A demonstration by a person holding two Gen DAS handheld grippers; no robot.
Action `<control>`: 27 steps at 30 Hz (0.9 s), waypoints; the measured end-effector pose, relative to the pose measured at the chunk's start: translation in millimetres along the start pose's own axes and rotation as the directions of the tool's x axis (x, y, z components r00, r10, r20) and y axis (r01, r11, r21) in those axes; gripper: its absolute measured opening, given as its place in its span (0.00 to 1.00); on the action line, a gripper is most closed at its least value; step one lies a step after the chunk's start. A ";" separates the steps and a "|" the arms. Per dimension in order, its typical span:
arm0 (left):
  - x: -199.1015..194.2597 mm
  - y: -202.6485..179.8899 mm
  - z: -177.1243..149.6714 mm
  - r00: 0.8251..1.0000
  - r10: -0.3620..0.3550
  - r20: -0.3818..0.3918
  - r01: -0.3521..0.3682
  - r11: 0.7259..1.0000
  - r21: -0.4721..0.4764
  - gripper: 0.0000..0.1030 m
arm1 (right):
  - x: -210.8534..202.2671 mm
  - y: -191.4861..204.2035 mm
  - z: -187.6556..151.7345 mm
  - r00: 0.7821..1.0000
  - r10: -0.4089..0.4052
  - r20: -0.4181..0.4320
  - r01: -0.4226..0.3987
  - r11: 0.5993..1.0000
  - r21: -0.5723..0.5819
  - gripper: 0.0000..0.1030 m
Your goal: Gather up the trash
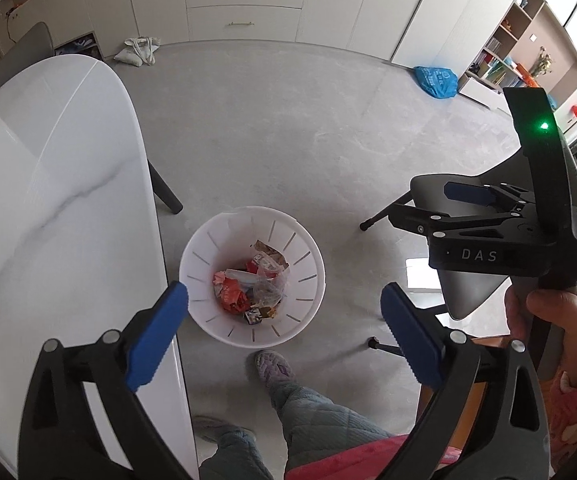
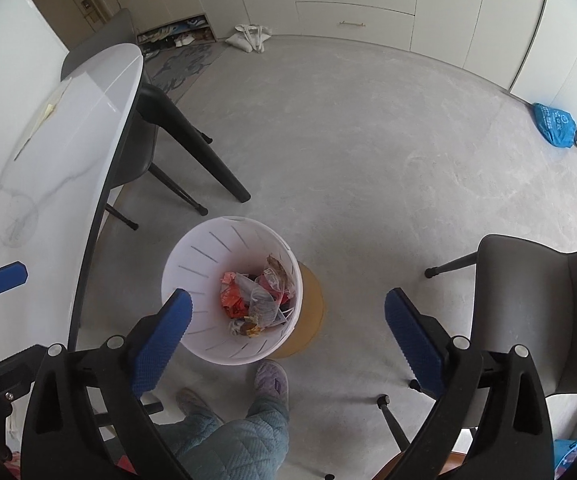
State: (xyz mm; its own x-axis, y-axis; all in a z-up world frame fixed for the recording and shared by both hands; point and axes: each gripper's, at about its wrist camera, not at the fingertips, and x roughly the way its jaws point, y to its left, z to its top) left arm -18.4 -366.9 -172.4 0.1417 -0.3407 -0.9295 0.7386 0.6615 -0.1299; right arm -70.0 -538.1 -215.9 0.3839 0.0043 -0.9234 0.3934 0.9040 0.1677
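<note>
A white slotted bin [image 1: 208,240] [image 2: 192,248] stands on the grey floor beside the table. Crumpled wrappers and clear plastic trash [image 1: 252,288] [image 2: 256,296] lie in its bottom. My left gripper [image 1: 284,300] hangs above the bin, jaws wide apart, nothing between its blue pads. My right gripper [image 2: 288,300] is also over the bin, open and empty. In the left wrist view a hand holds the right gripper at the right edge, one blue pad [image 1: 468,194] showing. The left gripper's blue pad [image 2: 0,280] shows at the left edge of the right wrist view.
A white marble table [image 1: 48,200] [image 2: 48,180] with black legs [image 2: 208,160] runs along the left. A grey chair [image 2: 528,300] stands at the right. The person's slippered foot [image 1: 274,368] is just before the bin. A blue bag [image 1: 436,80] and a white tote [image 1: 138,52] lie by the cabinets.
</note>
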 end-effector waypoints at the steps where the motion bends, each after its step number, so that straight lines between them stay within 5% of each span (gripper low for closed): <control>1: -2.3 2.7 -1.3 1.000 0.000 0.004 0.000 1.000 -0.002 0.91 | 0.9 0.8 0.5 1.000 0.001 -0.002 -0.001 1.000 0.000 0.94; 10: -34.1 34.0 -8.5 0.995 0.056 0.080 -0.047 0.992 -0.117 0.92 | -6.8 39.2 8.3 1.000 0.016 0.010 -0.016 0.998 -0.055 0.94; 15: -89.7 84.0 -31.0 0.963 0.220 0.156 -0.169 0.943 -0.286 0.92 | -33.5 121.2 22.2 0.993 0.095 0.069 -0.078 0.974 -0.214 0.96; 18: -135.5 115.3 -49.4 0.916 0.352 0.192 -0.265 0.891 -0.368 0.92 | -58.3 184.1 30.3 0.977 0.186 0.103 -0.146 0.938 -0.314 0.98; 22: -213.8 156.6 -75.9 0.830 0.507 0.234 -0.344 0.795 -0.500 0.92 | -99.9 266.4 43.9 0.946 0.290 0.144 -0.206 0.881 -0.426 0.98; 27: -312.8 194.9 -103.8 0.694 0.671 0.262 -0.404 0.664 -0.630 0.92 | -170.5 356.7 59.6 0.881 0.412 0.232 -0.233 0.805 -0.546 0.98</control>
State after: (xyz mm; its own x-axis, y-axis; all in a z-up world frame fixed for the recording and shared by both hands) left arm 12.8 -62.1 57.1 0.7660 0.0324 -0.6420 0.0178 0.9973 0.0715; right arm 54.7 -241.8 22.0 0.6942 0.2773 -0.6642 -0.2293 0.9599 0.1611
